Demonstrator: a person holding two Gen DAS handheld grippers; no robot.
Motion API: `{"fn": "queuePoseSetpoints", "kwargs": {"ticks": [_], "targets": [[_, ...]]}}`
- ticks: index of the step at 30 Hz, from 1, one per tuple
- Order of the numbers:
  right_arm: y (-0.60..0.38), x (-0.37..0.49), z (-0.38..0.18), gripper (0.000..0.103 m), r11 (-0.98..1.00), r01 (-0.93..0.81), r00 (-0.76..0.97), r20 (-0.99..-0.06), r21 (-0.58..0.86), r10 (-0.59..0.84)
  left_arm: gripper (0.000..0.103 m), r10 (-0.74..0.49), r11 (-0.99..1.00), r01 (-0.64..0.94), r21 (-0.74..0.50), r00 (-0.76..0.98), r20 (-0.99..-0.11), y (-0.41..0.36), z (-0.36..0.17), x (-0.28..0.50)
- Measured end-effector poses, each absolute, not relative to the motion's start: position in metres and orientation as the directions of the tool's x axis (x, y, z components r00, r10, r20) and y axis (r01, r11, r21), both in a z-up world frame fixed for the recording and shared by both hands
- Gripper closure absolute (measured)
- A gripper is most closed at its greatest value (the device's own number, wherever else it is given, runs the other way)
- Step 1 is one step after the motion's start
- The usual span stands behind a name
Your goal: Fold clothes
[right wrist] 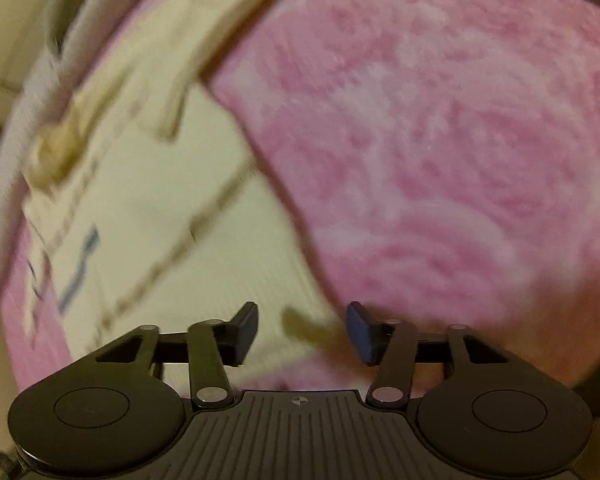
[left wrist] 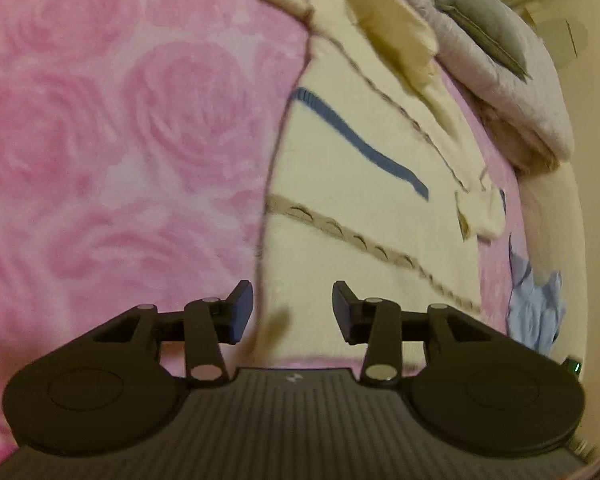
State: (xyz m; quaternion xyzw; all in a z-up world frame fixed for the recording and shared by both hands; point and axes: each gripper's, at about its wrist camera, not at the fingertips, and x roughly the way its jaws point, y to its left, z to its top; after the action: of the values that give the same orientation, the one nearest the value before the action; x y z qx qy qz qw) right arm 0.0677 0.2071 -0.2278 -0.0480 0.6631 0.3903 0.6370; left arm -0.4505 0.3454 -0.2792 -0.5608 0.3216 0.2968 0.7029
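A cream garment is lying flat on the pink bed cover, looking soft and limp; both left tongs and right tongs are gaping wide, empty, hovering over its near hem corners, the likeliest grips.

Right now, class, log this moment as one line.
left tongs: open, empty | right tongs: open, empty | cream garment: flat on pink blanket | fold: not started

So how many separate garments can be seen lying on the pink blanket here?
2. A cream sweater is spread across the pink blanket ahead of the open left gripper; a crumpled light-blue garment sits at its far right edge. Others may be out of frame.
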Motion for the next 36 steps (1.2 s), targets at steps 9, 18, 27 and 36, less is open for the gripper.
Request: {"fn": "queuePoseSetpoints", "kwargs": {"ticks": [9, 18, 27, 36], "targets": [[0.234, 0.036, -0.24, 0.097, 0.58, -0.743, -0.094, -0.91, 0.333, 0.403, 0.099, 0.078, 0.259, -0.742, -0.618, 0.654, -0.753, 0.338, -0.299, -0.424], [0.198, 0.023, -0.189, 0.098, 0.538, -0.733, -0.144, -0.868, 0.416, 0.476, 0.1, 0.129, 0.363, -0.683, -0.634, 0.711, -0.692, 0.311, -0.238, -0.483], [0.136, -0.016, -0.193, 0.098, 0.594, -0.733, -0.149, -0.93, 0.332, 0.336, 0.1, 0.034, 0.298, -0.774, -0.559, 0.594, -0.804, 0.231, -0.253, -0.529], [0.147, -0.045, -0.217, 0.063, 0.548, -0.827, -0.058, -0.988, 0.127, 0.141, 0.095, 0.067, 0.373, -0.867, -0.33, 0.38, -0.923, 0.231, -0.246, -0.516]]}}
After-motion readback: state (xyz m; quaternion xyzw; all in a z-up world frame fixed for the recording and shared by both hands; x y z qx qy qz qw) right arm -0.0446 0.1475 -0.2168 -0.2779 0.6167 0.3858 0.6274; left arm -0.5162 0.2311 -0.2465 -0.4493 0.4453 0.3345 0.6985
